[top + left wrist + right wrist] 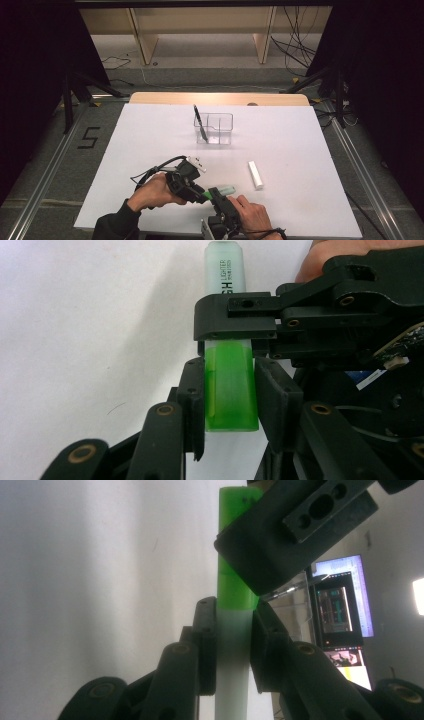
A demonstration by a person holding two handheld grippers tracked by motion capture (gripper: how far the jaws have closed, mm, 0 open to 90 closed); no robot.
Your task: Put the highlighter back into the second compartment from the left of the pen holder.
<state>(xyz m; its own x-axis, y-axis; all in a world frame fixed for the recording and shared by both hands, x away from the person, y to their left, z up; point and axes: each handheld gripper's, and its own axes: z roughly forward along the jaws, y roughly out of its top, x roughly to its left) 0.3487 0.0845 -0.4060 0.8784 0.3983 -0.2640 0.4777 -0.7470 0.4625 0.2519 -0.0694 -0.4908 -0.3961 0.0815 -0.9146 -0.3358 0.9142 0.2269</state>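
A highlighter [227, 189] with a pale body and a bright green end hangs just above the white table [150, 130], near its front edge. My left gripper [230, 375] is shut on the green end [231, 395], pads pressed to both sides. My right gripper [233, 625] is shut on the pale body [232, 670], just behind the green part [235, 555]. In the high view the left gripper [203, 194] comes in from the left. There the right gripper [216, 193] comes up from below, and the two meet tip to tip.
A clear plastic organiser [214, 128] stands at the table's middle back with a black pen [200, 122] leaning in its left compartment. A white stick-shaped object [255, 174] lies to the right of the hands. A monitor [342, 610] glows far off.
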